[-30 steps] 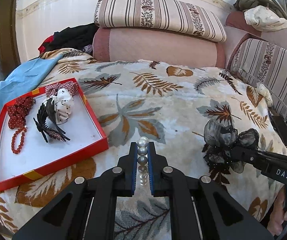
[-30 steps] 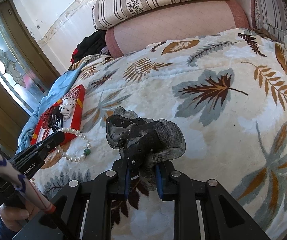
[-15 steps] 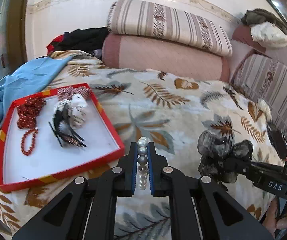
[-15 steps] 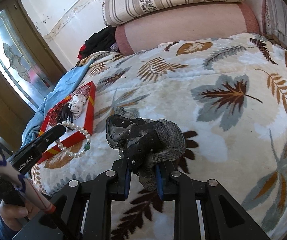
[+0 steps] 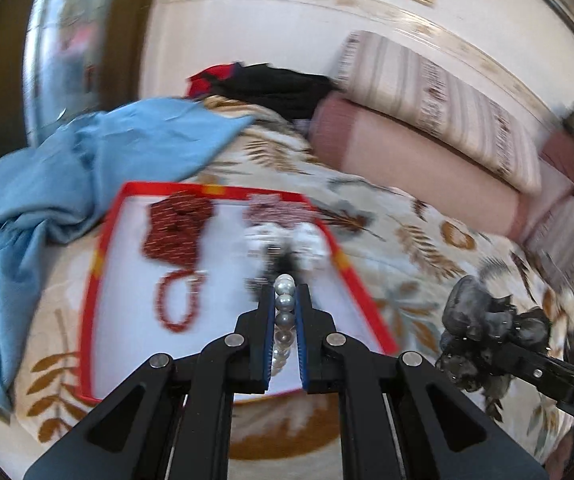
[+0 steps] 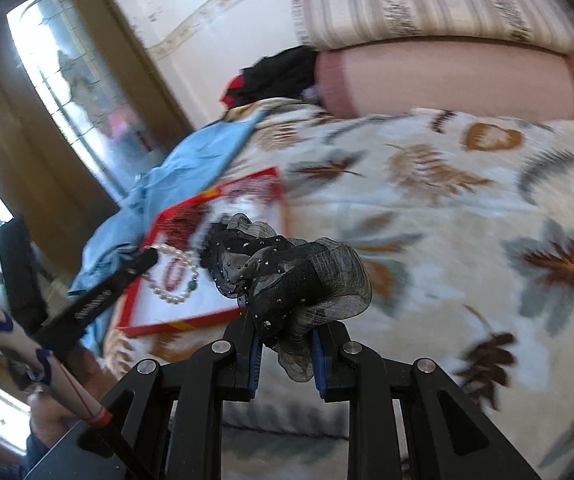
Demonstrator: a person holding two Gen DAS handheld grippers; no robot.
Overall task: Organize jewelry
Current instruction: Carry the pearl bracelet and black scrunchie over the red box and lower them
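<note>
My left gripper (image 5: 285,292) is shut on a pearl bracelet (image 5: 284,308) and holds it over the near right part of the red-rimmed tray (image 5: 94,272). The right wrist view shows the bracelet (image 6: 175,276) hanging over the tray (image 6: 191,318). The tray holds a red bead bracelet (image 5: 179,300), a red fabric piece (image 5: 177,228), and white and black hair pieces (image 5: 287,240). My right gripper (image 6: 287,340) is shut on a black gauze hair scrunchie (image 6: 287,276), held above the bed to the tray's right; it also shows in the left wrist view (image 5: 487,336).
The tray lies on a leaf-patterned blanket (image 6: 467,200). A blue cloth (image 5: 79,168) is bunched at the tray's left. Pink and striped bolsters (image 5: 427,148) and dark clothes (image 5: 275,88) lie at the back. A door with a glass pane (image 6: 67,92) stands at left.
Both grippers have swung left towards the tray. The pearl bracelet has gone from above the blanket to above the tray. Both grips are unchanged.
</note>
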